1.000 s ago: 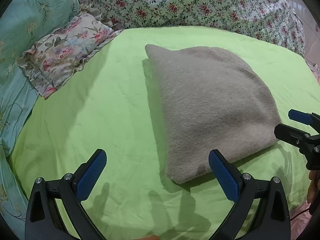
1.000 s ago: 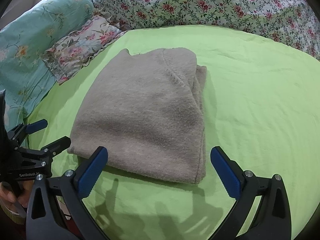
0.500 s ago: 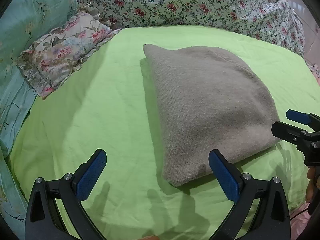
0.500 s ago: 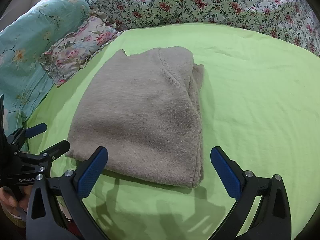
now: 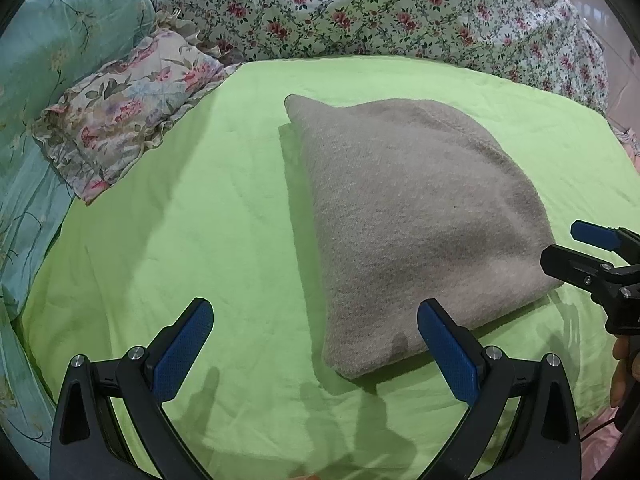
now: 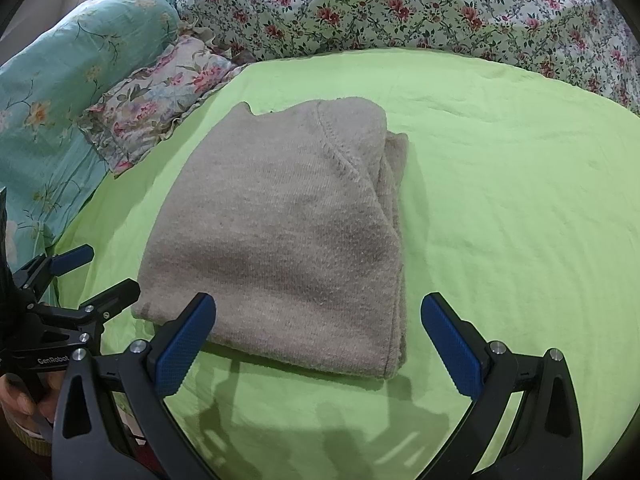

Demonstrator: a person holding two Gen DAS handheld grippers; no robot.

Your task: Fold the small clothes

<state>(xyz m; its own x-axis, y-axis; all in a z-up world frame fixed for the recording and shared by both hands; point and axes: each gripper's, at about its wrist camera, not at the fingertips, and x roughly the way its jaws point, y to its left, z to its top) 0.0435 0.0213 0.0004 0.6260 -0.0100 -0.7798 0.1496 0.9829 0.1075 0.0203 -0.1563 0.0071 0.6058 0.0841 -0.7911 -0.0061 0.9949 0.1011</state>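
A grey knitted sweater [image 5: 408, 216] lies folded into a thick pad on the light green sheet [image 5: 192, 240]. In the right wrist view the same sweater [image 6: 280, 232] shows its stacked layers along the right edge. My left gripper [image 5: 316, 344] stands open just in front of the sweater's near left corner, holding nothing. My right gripper [image 6: 318, 340] is open too, above the near edge of the sweater, not touching it. Each gripper shows in the other's view: the right gripper [image 5: 580, 248] at the sweater's right corner, the left gripper [image 6: 92, 276] at its left corner.
A floral frilled pillow [image 5: 120, 116] and a teal quilt [image 5: 48, 56] lie at the left. A rose-patterned duvet [image 5: 360, 12] is heaped along the back. A hand [image 6: 20, 404] holds the left gripper's handle at the bed's near edge.
Both grippers have drawn back slightly from the sweater, staying open. The sweater has not moved.
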